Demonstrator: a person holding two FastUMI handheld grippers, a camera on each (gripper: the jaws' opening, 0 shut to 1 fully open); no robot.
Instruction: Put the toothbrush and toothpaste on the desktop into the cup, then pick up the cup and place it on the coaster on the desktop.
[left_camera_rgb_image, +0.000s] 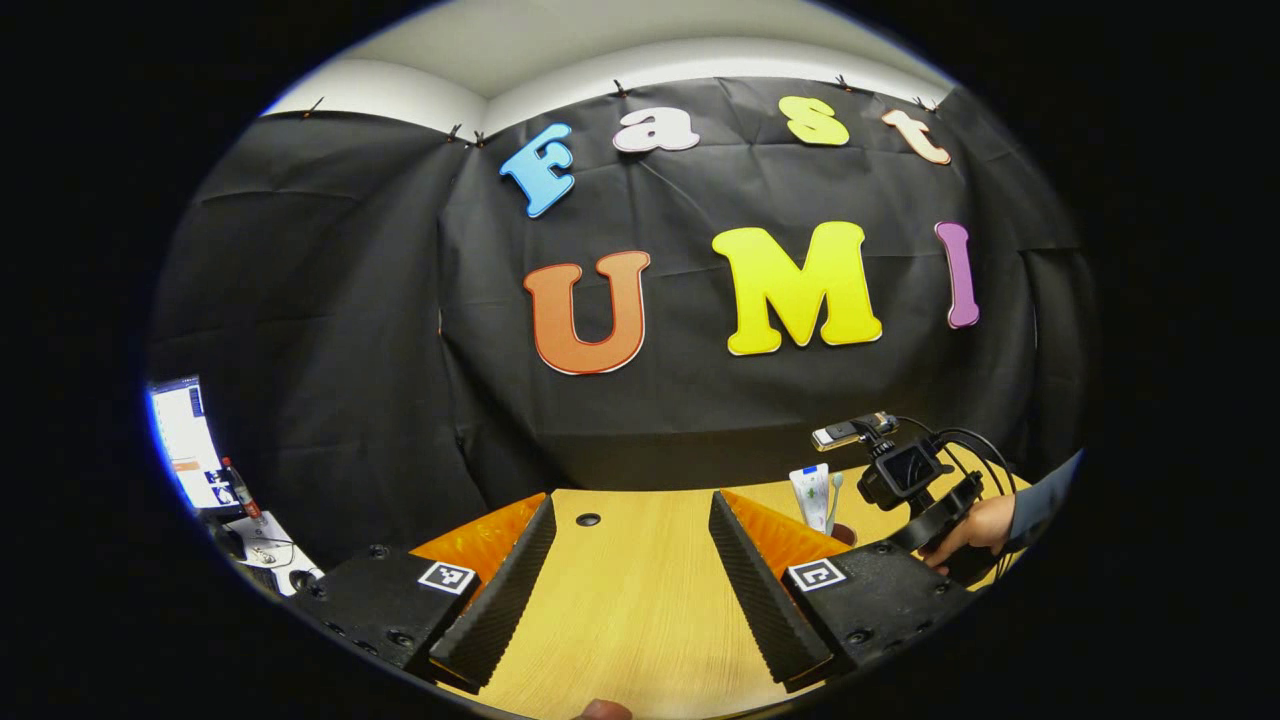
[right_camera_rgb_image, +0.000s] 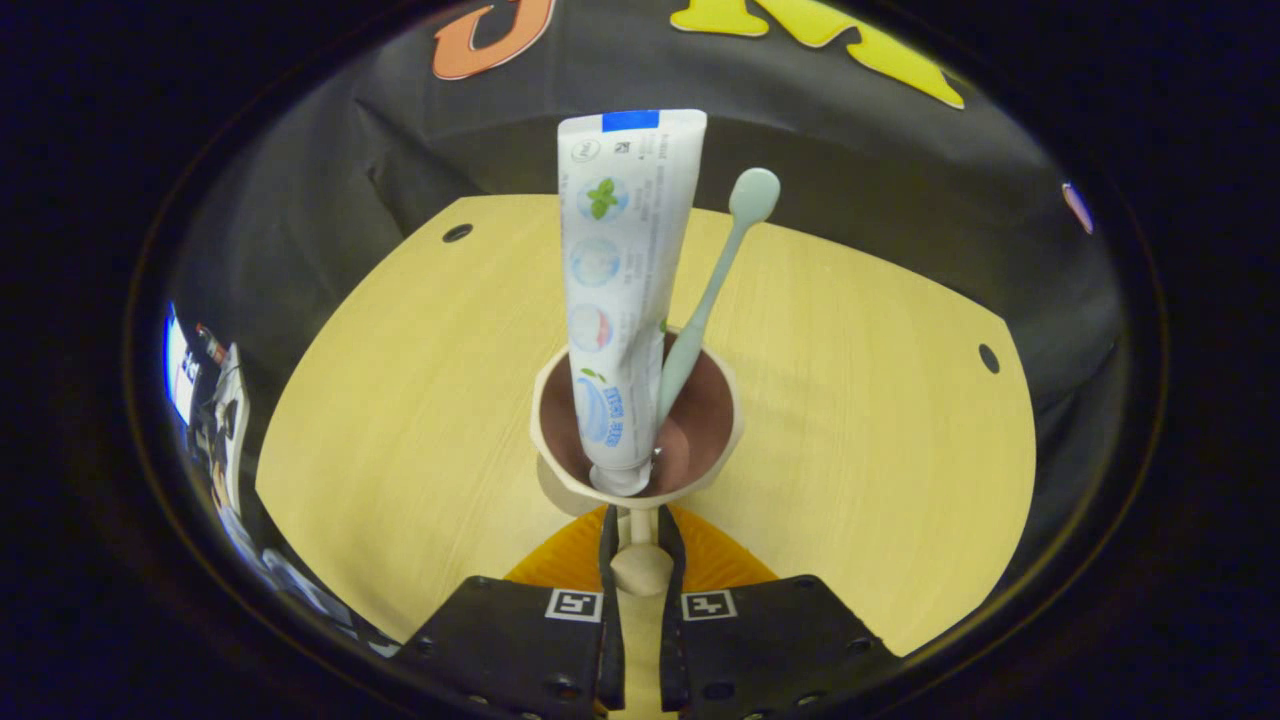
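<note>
Right gripper jaws clamped on the cup's handle, cup dead ahead, close. Smooth round cup, pale rim, dark inside, over the light woodgrain tabletop; lifted or standing, can't tell. Soft crimped toothpaste tube and slim toothbrush standing inside, long axes near upright, leaning. Coaster location unclear. Left gripper jaws spread wide, nothing between, well apart from cup; right hand nearer.
</note>
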